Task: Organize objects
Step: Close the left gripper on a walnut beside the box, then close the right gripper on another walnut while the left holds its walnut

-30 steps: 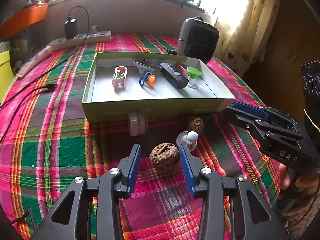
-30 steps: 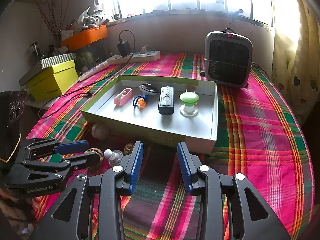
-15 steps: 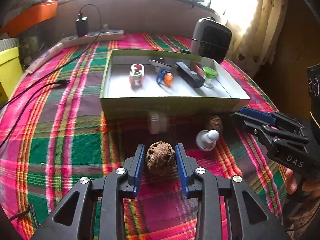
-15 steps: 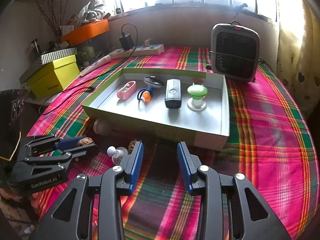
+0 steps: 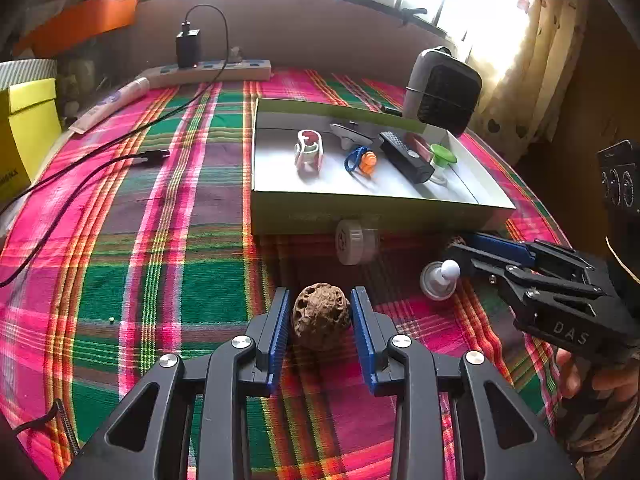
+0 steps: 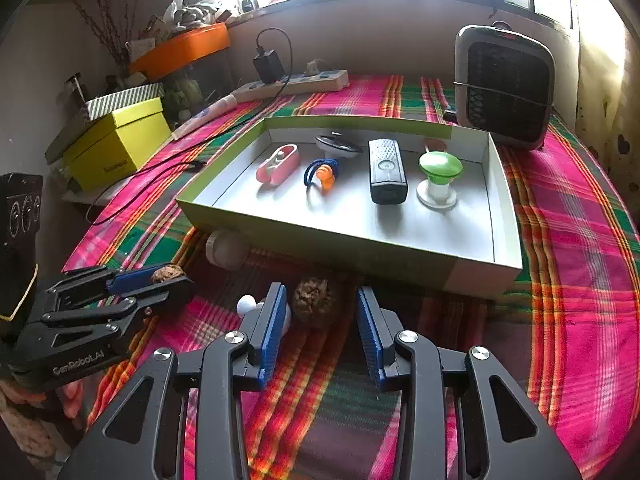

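A wrinkled brown walnut (image 5: 320, 316) sits on the plaid tablecloth between the blue pads of my left gripper (image 5: 320, 308), which is shut on it. From the right wrist view the same walnut (image 6: 168, 272) shows in the left gripper (image 6: 182, 279). My right gripper (image 6: 319, 292) is open, and a second walnut (image 6: 312, 304) lies on the cloth just ahead between its fingers, untouched. In the left wrist view the right gripper (image 5: 464, 250) partly hides that walnut (image 5: 454, 242). Behind stands a shallow green-rimmed box (image 6: 340, 240) holding a pink clip (image 6: 278, 164), blue-orange earplugs (image 6: 322, 172), a black remote (image 6: 386, 170) and a green knob (image 6: 440, 168).
A white knob (image 5: 440, 276) and a white cap (image 5: 354, 240) lie on the cloth in front of the box. A heater (image 6: 504, 84) stands at the back right. A power strip (image 6: 292, 80), cables (image 5: 80, 168) and a yellow box (image 6: 120, 148) occupy the back left.
My left gripper's jaws closed onto the walnut. The right gripper moved in toward the second walnut, which now lies between its fingers; its jaws stayed as wide.
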Demonstrator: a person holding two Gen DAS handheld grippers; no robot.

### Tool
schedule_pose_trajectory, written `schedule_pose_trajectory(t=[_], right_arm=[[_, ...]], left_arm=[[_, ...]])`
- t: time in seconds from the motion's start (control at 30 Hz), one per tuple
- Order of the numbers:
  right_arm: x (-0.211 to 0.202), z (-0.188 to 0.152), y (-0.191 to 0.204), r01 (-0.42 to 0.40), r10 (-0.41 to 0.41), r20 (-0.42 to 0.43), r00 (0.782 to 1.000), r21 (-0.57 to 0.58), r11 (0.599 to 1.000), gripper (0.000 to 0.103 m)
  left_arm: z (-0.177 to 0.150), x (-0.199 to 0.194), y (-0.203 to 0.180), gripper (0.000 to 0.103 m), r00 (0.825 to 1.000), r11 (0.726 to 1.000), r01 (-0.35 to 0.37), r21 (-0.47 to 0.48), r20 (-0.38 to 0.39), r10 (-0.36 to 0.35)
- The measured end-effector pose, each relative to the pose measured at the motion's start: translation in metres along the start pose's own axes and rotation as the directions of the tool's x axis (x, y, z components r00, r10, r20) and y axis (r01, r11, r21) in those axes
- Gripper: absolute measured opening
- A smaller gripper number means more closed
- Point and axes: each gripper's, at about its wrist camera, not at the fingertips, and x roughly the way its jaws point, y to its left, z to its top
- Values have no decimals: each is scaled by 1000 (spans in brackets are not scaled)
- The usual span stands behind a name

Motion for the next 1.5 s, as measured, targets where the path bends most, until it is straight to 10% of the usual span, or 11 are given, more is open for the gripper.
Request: schedule_pose_trajectory(t=[1.5], right_arm=[[8, 2, -5, 51, -50, -38, 998, 9, 999, 32]], left_arm=[[0, 1, 0, 28, 1000, 1000, -27, 12, 3, 27]])
